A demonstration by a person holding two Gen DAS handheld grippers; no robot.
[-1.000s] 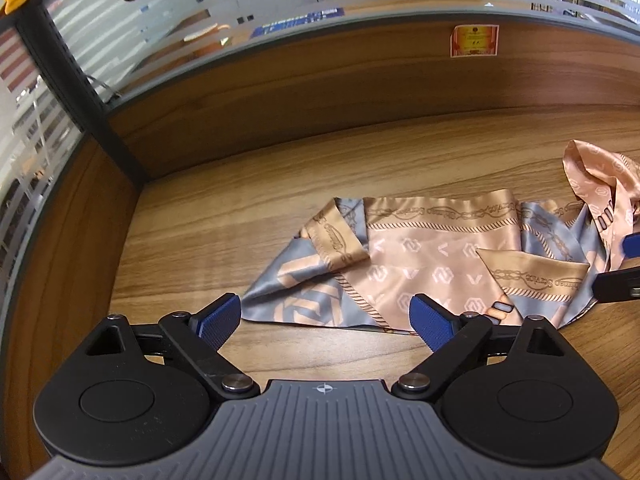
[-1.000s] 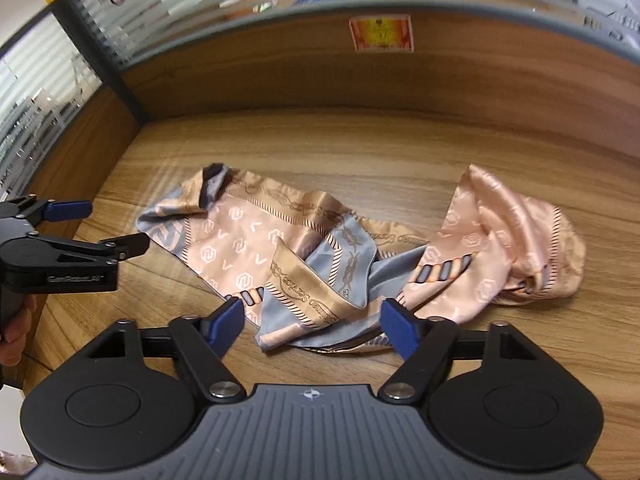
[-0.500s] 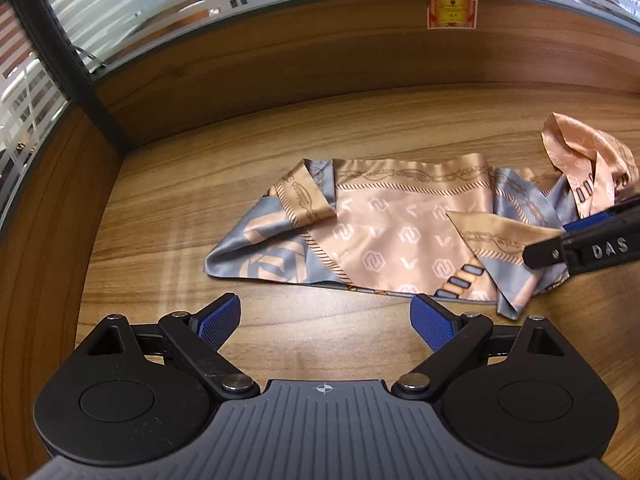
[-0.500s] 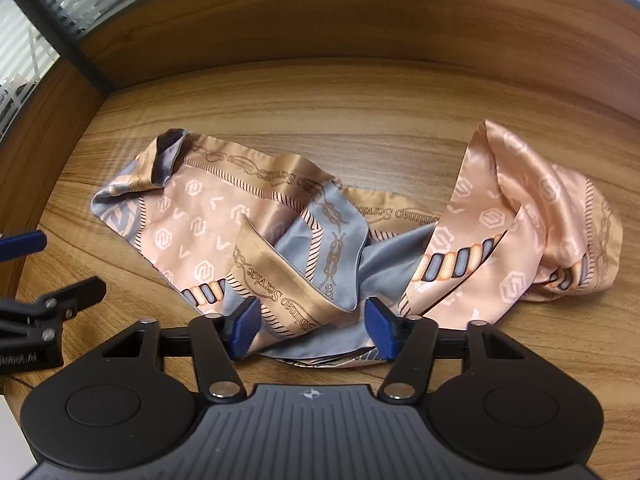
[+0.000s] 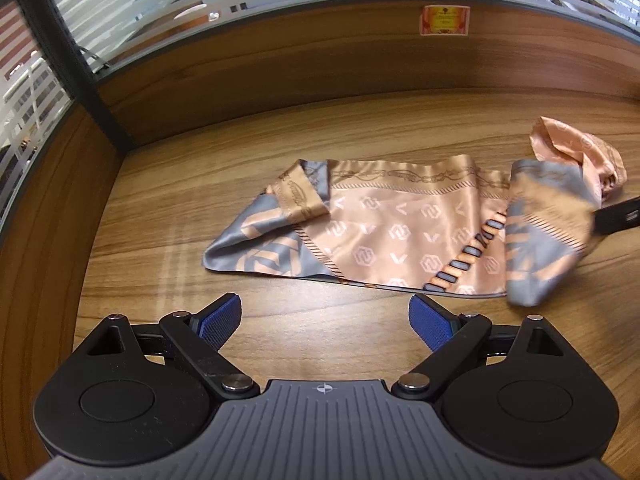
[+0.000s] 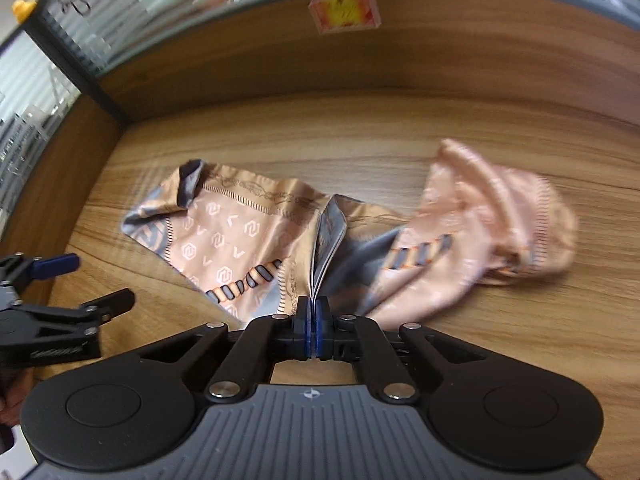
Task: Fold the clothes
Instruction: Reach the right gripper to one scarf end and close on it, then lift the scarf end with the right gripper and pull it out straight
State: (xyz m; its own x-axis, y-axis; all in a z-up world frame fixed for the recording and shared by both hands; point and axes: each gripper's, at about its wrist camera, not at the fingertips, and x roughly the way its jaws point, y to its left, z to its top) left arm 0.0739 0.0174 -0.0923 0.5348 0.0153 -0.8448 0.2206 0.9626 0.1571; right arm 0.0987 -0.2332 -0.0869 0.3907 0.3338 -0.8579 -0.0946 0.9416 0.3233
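right gripper pinching scarf, wooden table

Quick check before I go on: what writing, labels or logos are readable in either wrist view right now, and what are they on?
No text reads clearly in either view.
Red and gold sticker on the wooden back panel: print too small, and blurred in the right view.
Scarf: woven logo marks and "V" shapes only; border lettering too small to read.
Left gripper body, seen from the right wrist: pale lettering, blurred.
Right gripper: no writing visible.
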